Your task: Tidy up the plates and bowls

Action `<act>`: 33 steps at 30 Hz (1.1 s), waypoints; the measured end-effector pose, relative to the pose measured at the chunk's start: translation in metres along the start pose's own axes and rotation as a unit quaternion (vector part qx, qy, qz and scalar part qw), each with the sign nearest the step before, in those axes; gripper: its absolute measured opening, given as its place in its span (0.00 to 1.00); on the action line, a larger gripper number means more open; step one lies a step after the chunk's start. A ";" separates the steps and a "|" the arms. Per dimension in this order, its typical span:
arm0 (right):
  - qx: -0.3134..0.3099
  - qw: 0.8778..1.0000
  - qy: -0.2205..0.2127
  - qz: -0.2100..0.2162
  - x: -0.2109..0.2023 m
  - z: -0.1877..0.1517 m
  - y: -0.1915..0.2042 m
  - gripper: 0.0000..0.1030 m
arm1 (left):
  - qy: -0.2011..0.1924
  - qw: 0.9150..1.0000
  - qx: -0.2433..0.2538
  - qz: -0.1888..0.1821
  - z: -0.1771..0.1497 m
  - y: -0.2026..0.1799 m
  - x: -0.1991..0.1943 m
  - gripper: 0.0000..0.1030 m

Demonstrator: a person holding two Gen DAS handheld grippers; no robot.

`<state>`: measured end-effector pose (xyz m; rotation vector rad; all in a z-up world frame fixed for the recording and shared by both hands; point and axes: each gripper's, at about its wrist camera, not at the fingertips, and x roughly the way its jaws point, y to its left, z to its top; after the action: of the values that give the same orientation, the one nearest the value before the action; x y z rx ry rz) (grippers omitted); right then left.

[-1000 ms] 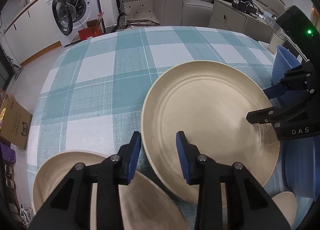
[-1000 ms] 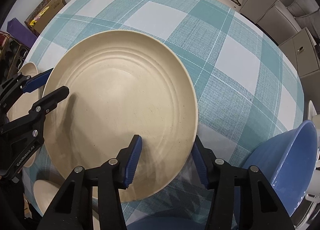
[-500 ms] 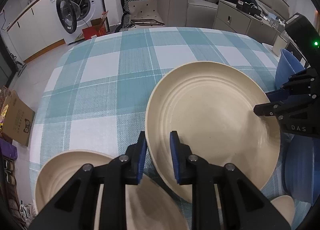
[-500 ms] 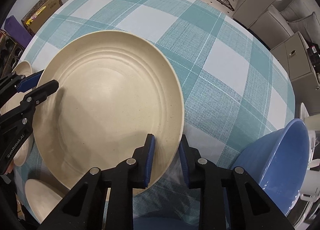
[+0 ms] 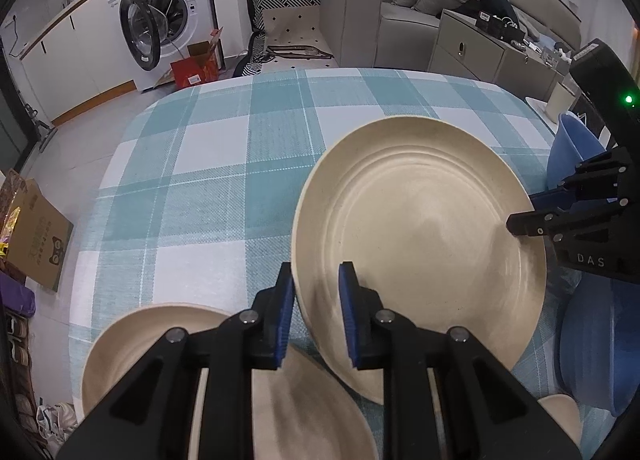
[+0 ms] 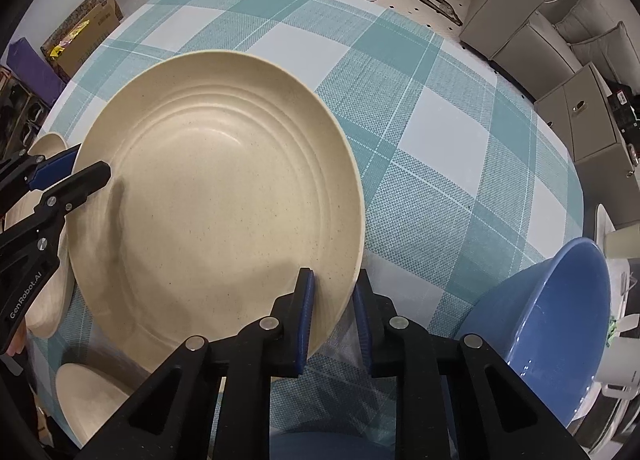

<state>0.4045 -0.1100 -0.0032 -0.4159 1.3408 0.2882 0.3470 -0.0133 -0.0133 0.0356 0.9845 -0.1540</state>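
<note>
A large cream plate point(image 5: 420, 236) point(image 6: 216, 195) with ridged rings hangs a little above the checked tablecloth, held from two sides. My left gripper point(image 5: 316, 300) is shut on the plate's near-left rim. My right gripper point(image 6: 334, 300) is shut on the opposite rim; in the left wrist view it shows as the black tool point(image 5: 532, 215) at the right. Another cream plate point(image 5: 132, 344) lies under my left gripper. A small cream dish point(image 6: 88, 392) sits at the lower left of the right wrist view.
A blue bowl point(image 6: 560, 324) stands at the table's right edge, beside a white cup point(image 6: 622, 240). The teal-and-white checked tablecloth point(image 5: 208, 187) stretches away beyond the plate. A washing machine point(image 5: 168, 7), a sofa and cardboard boxes stand around the table.
Both grippers' jaws have narrowed from open onto the large plate's rim. The plate has tilted up slightly off the cloth.
</note>
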 end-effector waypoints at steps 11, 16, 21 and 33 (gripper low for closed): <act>0.005 1.000 -0.022 -0.003 -0.012 -0.006 0.002 0.16 | -0.010 1.000 -0.012 -0.003 0.000 0.003 -0.008 0.19; 0.007 1.000 -0.021 -0.005 -0.011 -0.005 0.002 0.15 | -0.010 1.000 -0.013 -0.003 0.004 0.003 -0.004 0.19; 0.003 1.000 -0.013 -0.018 -0.003 -0.002 0.004 0.16 | 0.007 1.000 -0.012 0.001 0.007 0.003 0.016 0.19; -0.023 0.998 -0.004 -0.050 0.002 -0.002 0.017 0.16 | 0.024 1.000 0.006 0.009 0.000 -0.003 0.024 0.19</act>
<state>0.3959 -0.0963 -0.0077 -0.5177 1.3023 0.2386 0.3597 -0.0195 -0.0331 0.0589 1.0318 -0.1437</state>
